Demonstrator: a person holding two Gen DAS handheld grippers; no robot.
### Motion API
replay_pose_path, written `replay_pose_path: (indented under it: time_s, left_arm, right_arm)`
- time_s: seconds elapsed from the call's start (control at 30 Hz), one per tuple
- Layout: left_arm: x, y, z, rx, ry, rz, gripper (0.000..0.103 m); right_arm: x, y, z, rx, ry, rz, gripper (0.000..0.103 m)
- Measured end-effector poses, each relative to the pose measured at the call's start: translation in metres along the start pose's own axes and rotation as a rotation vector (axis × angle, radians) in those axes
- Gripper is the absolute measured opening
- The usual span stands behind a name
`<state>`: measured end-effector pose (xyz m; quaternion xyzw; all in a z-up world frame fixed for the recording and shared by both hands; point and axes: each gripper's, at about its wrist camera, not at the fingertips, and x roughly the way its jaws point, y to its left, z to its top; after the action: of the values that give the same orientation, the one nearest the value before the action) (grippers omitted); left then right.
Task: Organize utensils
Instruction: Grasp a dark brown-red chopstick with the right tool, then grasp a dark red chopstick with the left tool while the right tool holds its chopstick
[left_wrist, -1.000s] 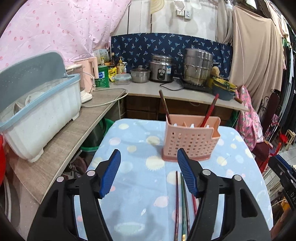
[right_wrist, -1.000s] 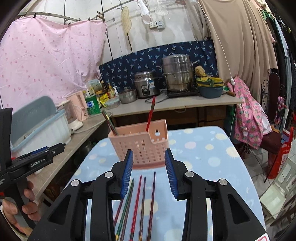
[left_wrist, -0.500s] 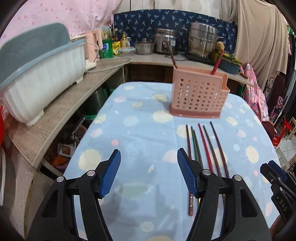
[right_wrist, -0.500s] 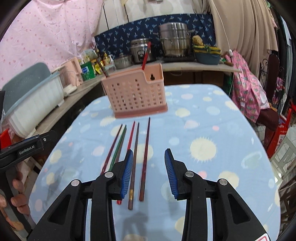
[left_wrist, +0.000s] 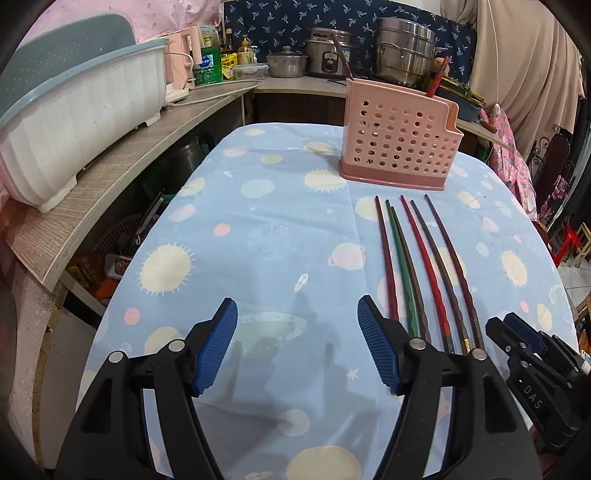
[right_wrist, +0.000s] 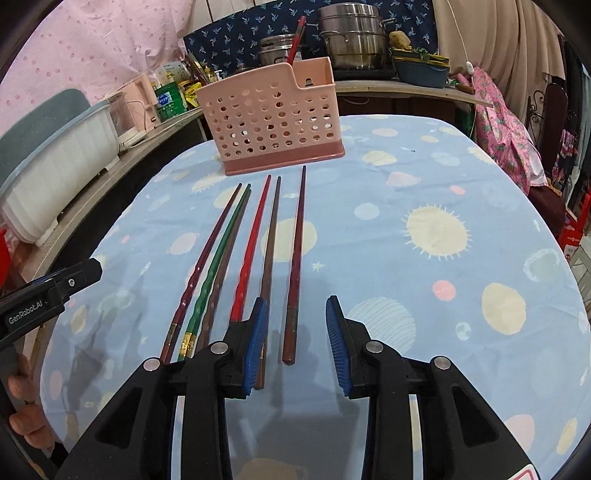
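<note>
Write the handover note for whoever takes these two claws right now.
Left claw: open, empty, over bare cloth left of the chopsticks.
Right claw: open, jaws just closing, straddling the near end of the rightmost dark chopstick without gripping it.
Things: six chopsticks lie side by side on the blue tablecloth in front of the pink holder.
Done: two chopsticks stand in the holder.
Left: grip each loose chopstick and drop it in.

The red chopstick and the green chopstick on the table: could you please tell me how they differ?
The red chopstick is bright red; the green chopstick is dark green. The red one lies apart from its neighbours, while the green one lies tight against a brown chopstick. The red one's tip reaches nearer the pink holder than the green one's. Both lie flat on the tablecloth, tips toward the holder, with wavy handles.
</note>
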<state>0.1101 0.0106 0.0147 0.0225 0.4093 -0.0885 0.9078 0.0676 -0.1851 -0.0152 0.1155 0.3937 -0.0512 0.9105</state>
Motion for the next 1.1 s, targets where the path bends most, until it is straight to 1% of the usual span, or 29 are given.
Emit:
replay_pose_path:
  time_s: [0.13,0.27,0.33,0.43,0.63,0.77,0.83,0.9,1.1]
  left_arm:
    - [0.003,-0.001,-0.003,0.001,0.013,-0.005,0.065]
    - [0.006,-0.002,-0.007,0.000,0.022,-0.014,0.067]
    - [0.007,-0.003,-0.009,0.001,0.025,-0.019,0.070]
    - [0.008,-0.005,-0.012,0.003,0.028,-0.023,0.072]
    - [0.012,-0.013,-0.018,0.018,0.043,-0.037,0.073]
    - [0.014,-0.019,-0.021,0.028,0.052,-0.043,0.073]
    - [0.013,-0.022,-0.022,0.034,0.052,-0.047,0.073]
    - [0.013,-0.024,-0.023,0.038,0.054,-0.052,0.073]
    - [0.016,-0.033,-0.030,0.052,0.076,-0.074,0.073]
  right_arm:
    - [0.007,0.003,-0.002,-0.005,0.017,-0.007,0.020]
    - [0.013,0.003,-0.005,-0.007,0.039,-0.014,0.009]
    - [0.012,0.002,-0.007,-0.005,0.034,-0.013,0.009]
    - [0.010,-0.002,-0.008,-0.002,0.031,-0.018,0.004]
    - [0.006,-0.012,-0.010,0.020,0.033,-0.013,0.004]
    - [0.009,-0.006,-0.010,-0.002,0.041,-0.011,0.009]
    - [0.012,-0.004,-0.011,-0.008,0.053,-0.015,0.009]
    - [0.011,-0.008,-0.011,0.006,0.053,-0.009,0.009]
    - [0.002,-0.024,-0.017,0.044,0.043,-0.034,0.008]
